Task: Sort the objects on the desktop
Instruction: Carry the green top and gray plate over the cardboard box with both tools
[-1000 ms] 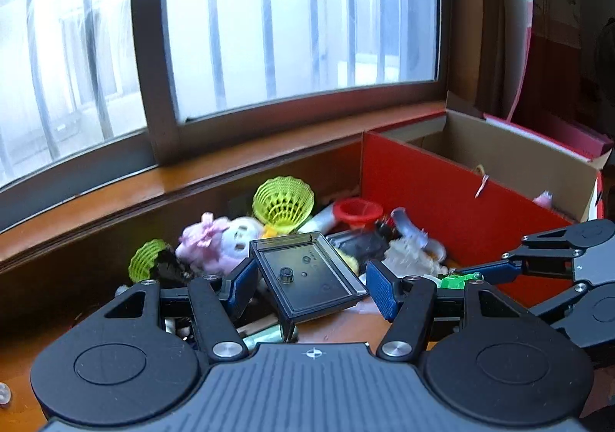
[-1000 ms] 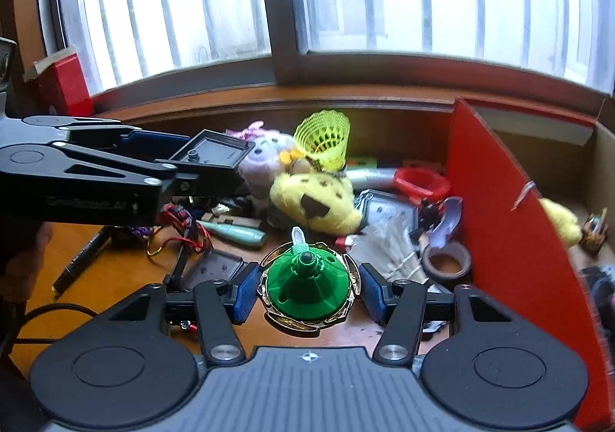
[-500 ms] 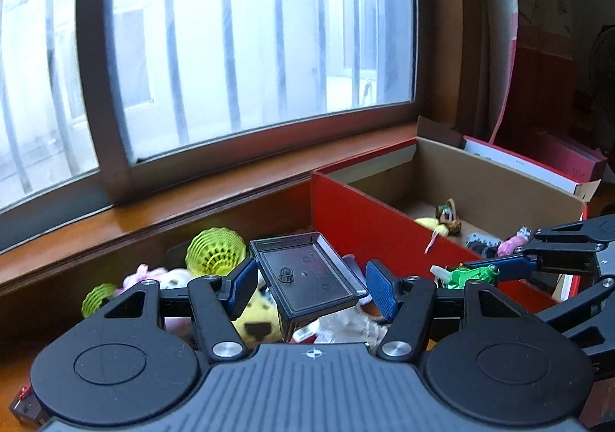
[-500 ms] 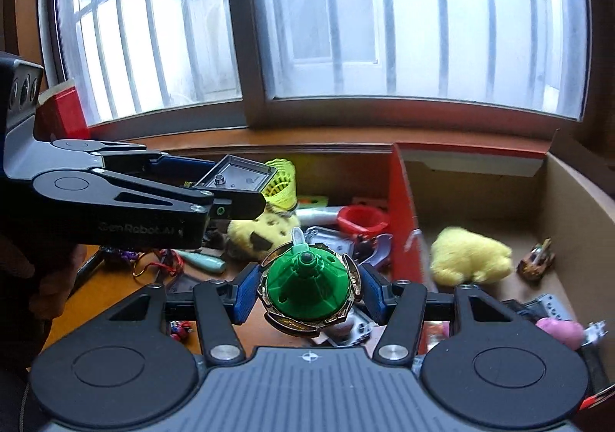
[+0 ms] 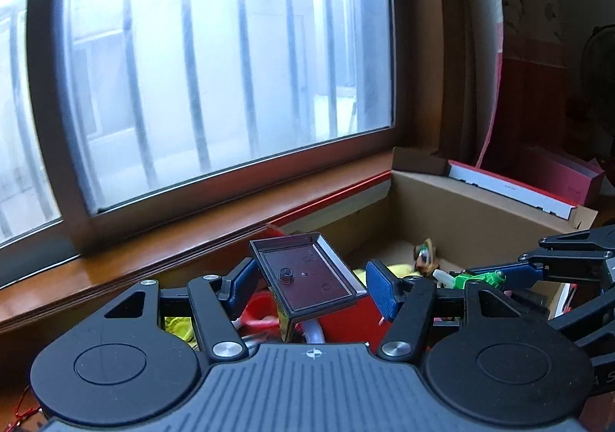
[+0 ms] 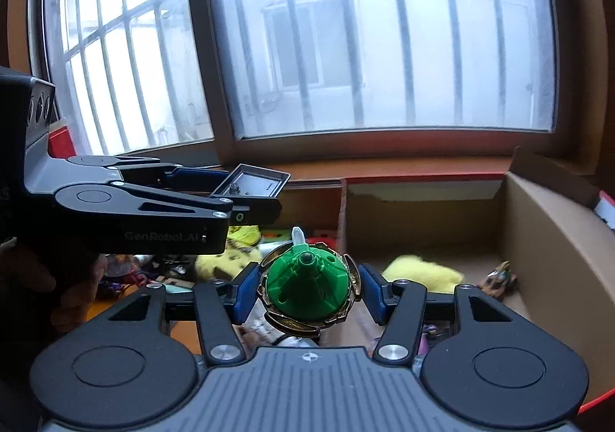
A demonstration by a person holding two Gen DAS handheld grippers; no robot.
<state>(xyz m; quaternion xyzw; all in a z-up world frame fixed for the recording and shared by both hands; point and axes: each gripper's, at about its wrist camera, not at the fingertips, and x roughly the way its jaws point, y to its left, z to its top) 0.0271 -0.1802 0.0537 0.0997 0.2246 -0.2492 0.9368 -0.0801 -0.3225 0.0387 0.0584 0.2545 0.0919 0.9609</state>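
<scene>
My left gripper grips a plate, my right gripper a top; both near the box. Toys already inside, clutter remains.

Open-topped cardboard box, red wall between.

A: What can't you make out?

B: The left claw hides most of the toy pile at six o'clock; only red and yellow scraps peek through.

A: And the cardboard box?

B: Cut off at three o'clock. The small brown figure inside is too blurred to name, and the right claw covers the box's near floor.
</scene>
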